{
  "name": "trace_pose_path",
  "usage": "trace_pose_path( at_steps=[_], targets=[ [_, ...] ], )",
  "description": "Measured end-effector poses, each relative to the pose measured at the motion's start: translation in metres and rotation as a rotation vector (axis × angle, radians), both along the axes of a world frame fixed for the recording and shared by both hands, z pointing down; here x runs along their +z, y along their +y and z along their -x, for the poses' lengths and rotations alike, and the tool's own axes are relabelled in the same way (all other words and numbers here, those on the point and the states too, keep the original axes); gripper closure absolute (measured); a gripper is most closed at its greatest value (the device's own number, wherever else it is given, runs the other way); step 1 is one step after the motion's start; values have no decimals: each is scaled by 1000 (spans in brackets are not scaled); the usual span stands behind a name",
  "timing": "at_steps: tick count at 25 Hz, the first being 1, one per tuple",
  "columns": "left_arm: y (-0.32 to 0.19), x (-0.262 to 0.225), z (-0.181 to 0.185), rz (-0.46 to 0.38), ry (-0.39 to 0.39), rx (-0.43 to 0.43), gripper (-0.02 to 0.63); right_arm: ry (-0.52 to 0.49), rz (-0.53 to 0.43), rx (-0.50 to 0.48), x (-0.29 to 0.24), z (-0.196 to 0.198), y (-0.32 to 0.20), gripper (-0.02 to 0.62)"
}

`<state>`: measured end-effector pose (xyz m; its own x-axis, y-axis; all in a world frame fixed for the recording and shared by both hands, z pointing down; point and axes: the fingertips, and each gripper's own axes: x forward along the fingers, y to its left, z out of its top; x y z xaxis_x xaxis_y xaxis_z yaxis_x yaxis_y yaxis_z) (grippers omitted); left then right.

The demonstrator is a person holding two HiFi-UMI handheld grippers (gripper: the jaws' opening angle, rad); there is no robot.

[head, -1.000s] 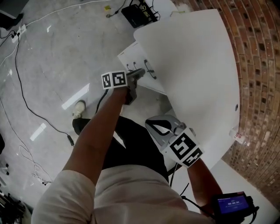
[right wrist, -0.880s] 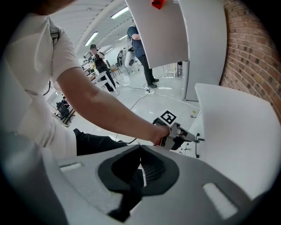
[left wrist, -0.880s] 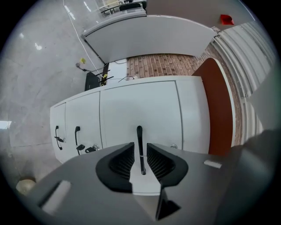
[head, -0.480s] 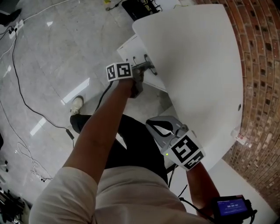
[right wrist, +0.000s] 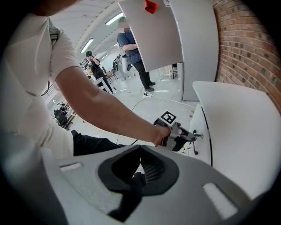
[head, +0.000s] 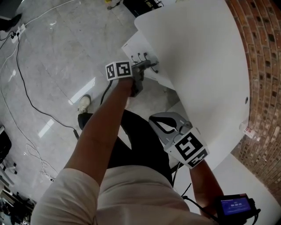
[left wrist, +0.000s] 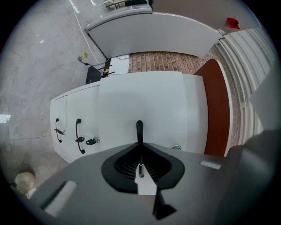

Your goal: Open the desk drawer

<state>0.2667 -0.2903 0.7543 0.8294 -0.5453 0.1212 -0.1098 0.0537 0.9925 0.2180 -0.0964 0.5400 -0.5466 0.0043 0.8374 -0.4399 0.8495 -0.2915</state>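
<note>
A white desk (head: 206, 61) stands against the wall, its drawer fronts (head: 137, 47) facing the floor side. My left gripper (head: 148, 65) is at those fronts, shut on a black drawer handle (left wrist: 139, 128) that rises straight out from between the jaw tips. Two more black handles (left wrist: 78, 134) and a key (left wrist: 91, 141) show to the left of it, and a small round lock (left wrist: 176, 147) to the right. My right gripper (head: 164, 125) hangs shut and holds nothing, near the desk's front edge, well back from the drawers.
A brick wall (head: 263, 66) runs behind the desk. Cables (head: 22, 83) trail over the glossy floor, with a black box (head: 140, 5) beyond the desk. My shoe (head: 84, 103) is below the left arm. People (right wrist: 131, 48) stand far off in the room.
The left gripper has moved forward to the drawer fronts and now has the black handle between its jaws. The right gripper has stayed about where it was.
</note>
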Motion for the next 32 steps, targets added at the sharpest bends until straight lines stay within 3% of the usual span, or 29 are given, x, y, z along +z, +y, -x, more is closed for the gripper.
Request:
trace_pose_path(
  at_steps=[8, 32],
  targets=[
    [35, -3, 39, 20, -13, 11, 586, -17, 13, 27, -7, 33, 18, 592],
    [57, 1, 49, 61, -70, 58, 580, -53, 55, 132, -9, 32, 14, 592]
  ],
)
